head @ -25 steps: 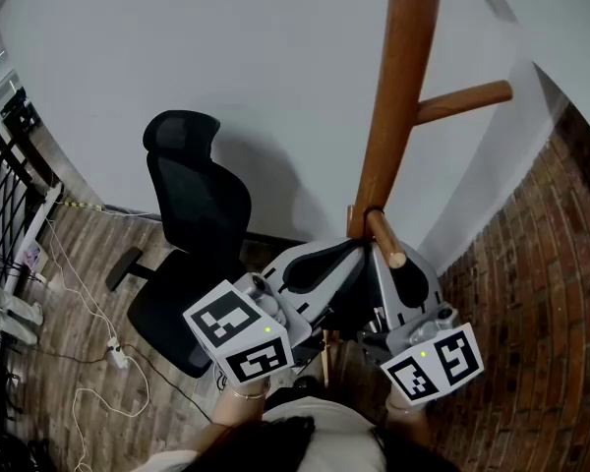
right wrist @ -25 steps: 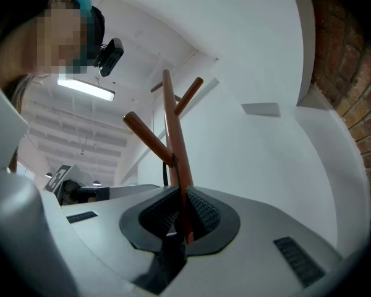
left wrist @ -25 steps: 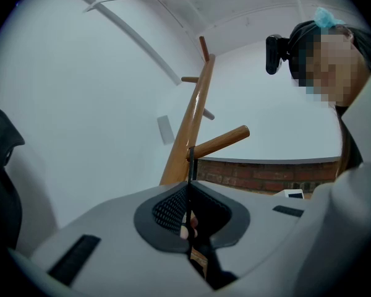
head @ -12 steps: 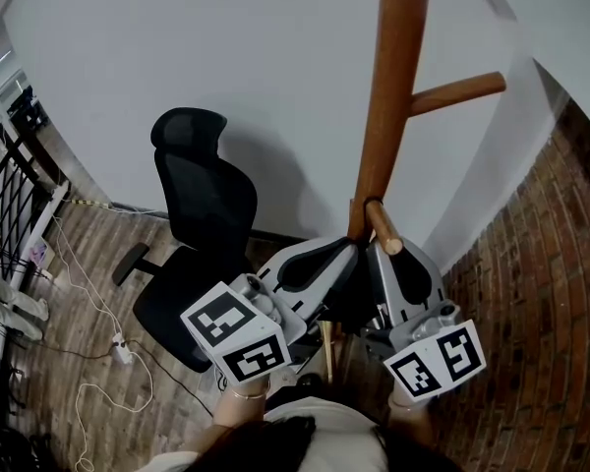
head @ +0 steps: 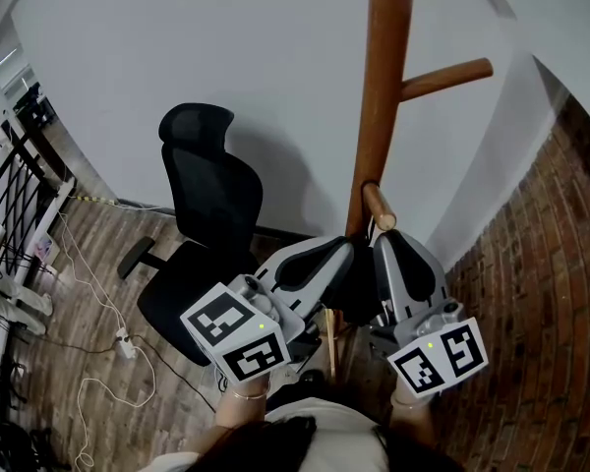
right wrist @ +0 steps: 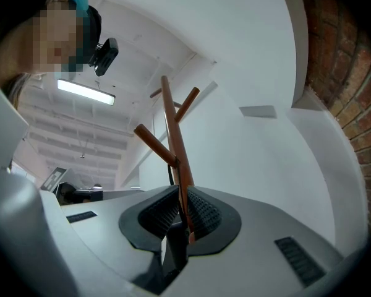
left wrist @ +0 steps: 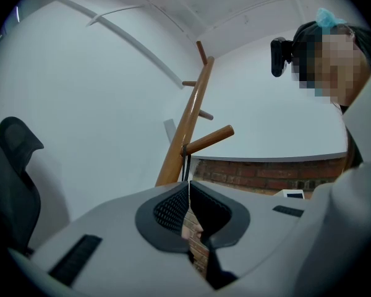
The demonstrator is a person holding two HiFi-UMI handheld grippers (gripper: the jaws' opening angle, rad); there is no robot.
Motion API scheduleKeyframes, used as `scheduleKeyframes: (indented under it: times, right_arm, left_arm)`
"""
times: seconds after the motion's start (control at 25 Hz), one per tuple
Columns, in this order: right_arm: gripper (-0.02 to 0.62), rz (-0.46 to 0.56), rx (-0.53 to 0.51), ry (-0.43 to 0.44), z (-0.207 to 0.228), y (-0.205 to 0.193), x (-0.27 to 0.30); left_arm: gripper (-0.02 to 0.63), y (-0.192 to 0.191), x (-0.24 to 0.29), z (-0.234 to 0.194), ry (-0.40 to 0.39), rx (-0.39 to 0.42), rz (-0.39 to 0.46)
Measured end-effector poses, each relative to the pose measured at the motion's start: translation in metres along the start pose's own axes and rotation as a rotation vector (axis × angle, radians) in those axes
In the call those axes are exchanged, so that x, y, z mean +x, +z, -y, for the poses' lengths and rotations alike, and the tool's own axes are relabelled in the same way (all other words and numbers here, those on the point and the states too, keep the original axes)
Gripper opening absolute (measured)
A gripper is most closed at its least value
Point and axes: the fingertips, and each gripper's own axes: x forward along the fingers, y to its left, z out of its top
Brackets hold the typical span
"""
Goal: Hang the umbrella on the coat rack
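umbrella strap (left wrist: 187, 166) loops over the coat rack peg (left wrist: 210, 138) to hang. left gripper (left wrist: 189, 187) pinches it taut; right gripper (right wrist: 180, 197) clenches the umbrella (right wrist: 175, 243).

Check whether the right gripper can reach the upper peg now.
Probably not freely: the right gripper is shut on the strap looped over the lower peg; the upper peg is higher up the pole, otherwise unobstructed.
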Motion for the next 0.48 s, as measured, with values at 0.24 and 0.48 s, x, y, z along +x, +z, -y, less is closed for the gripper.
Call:
scheduleKeyframes:
  times: [0.24,0.48]
  right_arm:
    - [0.04,-0.006,0.001,0.006,-0.012,-0.003,-0.014]
    - [0.04,-0.014,-0.012,-0.003,-0.02,-0.005,-0.033]
  left_arm:
    - [0.012,-0.003,-0.013,0.009,0.022,0.007,0.001]
    - [0.012,-0.013,-0.027,0.019,0.052,0.001,0.001]
